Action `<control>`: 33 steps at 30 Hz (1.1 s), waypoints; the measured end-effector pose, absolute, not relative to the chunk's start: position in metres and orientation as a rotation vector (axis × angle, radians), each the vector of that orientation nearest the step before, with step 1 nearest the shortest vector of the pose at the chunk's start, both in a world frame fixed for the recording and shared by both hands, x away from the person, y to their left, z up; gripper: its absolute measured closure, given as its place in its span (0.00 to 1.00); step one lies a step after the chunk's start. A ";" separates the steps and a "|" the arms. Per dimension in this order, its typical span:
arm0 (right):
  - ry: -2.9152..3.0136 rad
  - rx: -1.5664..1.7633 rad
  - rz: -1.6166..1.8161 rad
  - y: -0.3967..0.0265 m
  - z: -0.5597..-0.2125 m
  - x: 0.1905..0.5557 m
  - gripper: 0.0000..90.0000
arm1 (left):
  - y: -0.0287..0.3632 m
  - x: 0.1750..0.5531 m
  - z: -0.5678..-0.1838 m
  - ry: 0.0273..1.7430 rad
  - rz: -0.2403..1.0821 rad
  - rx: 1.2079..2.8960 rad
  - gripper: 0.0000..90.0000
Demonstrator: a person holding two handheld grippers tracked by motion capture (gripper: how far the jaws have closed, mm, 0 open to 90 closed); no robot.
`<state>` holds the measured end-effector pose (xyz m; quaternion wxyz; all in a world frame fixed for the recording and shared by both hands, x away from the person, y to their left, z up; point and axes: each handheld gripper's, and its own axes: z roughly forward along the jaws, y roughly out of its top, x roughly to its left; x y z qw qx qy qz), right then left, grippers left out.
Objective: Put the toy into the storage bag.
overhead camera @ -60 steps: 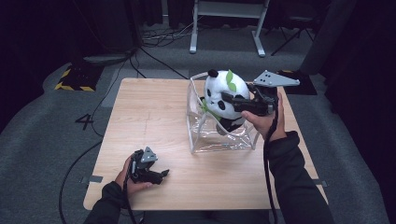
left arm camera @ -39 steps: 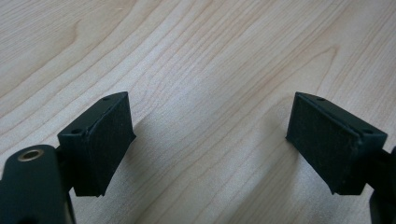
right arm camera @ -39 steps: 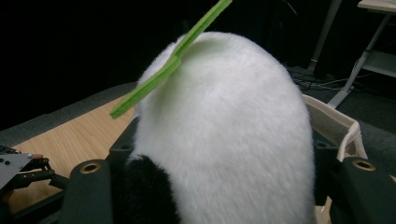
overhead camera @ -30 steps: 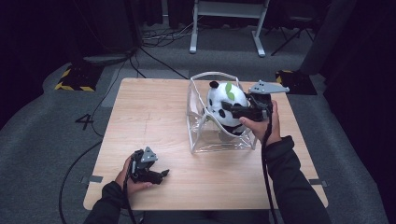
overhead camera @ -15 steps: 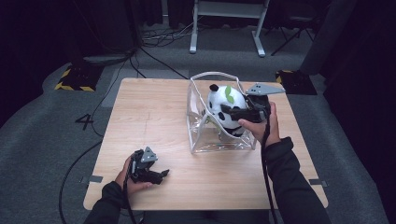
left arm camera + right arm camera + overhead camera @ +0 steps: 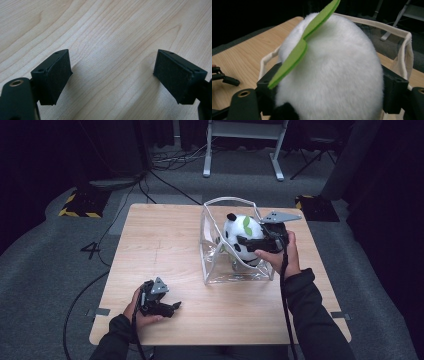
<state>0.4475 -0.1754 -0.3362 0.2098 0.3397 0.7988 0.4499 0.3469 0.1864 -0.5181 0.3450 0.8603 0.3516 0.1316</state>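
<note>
Lowered since earlier, the plush panda now sits inside the clear bag on the desk. Right gripper jaws have just been opening around it, seemingly letting go; only withdrawing remains. Left gripper, well apart from the bag, rests half-open and empty.

A dim recording studio: wooden table, grey carpet, trailing cables.

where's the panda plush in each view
high view: panda plush right of centre, inside the clear bag.
right gripper view: panda plush close up at centre, between the claw's jaws.
left gripper view: bare wooden table.
shared landmark: the plush's green leaf.
</note>
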 end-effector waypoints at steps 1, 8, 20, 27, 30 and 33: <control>2.221 0.945 1.251 -0.175 -0.336 0.448 0.24 | 0.186 0.347 -0.518 0.913 0.342 2.234 0.16; 2.282 0.933 1.141 -0.170 -0.342 0.448 0.21 | 0.186 0.347 -0.518 0.914 0.341 2.232 0.16; 2.307 0.964 1.078 -0.170 -0.350 0.453 0.20 | 0.186 0.347 -0.518 0.918 0.342 2.234 0.16; 2.318 0.963 1.071 -0.170 -0.350 0.454 0.19 | 0.186 0.347 -0.518 0.912 0.343 2.233 0.16; 2.321 0.947 1.065 -0.169 -0.349 0.453 0.19 | 0.186 0.347 -0.518 0.912 0.342 2.233 0.16; 2.315 0.953 1.067 -0.169 -0.349 0.452 0.19 | 0.186 0.347 -0.518 0.912 0.343 2.233 0.16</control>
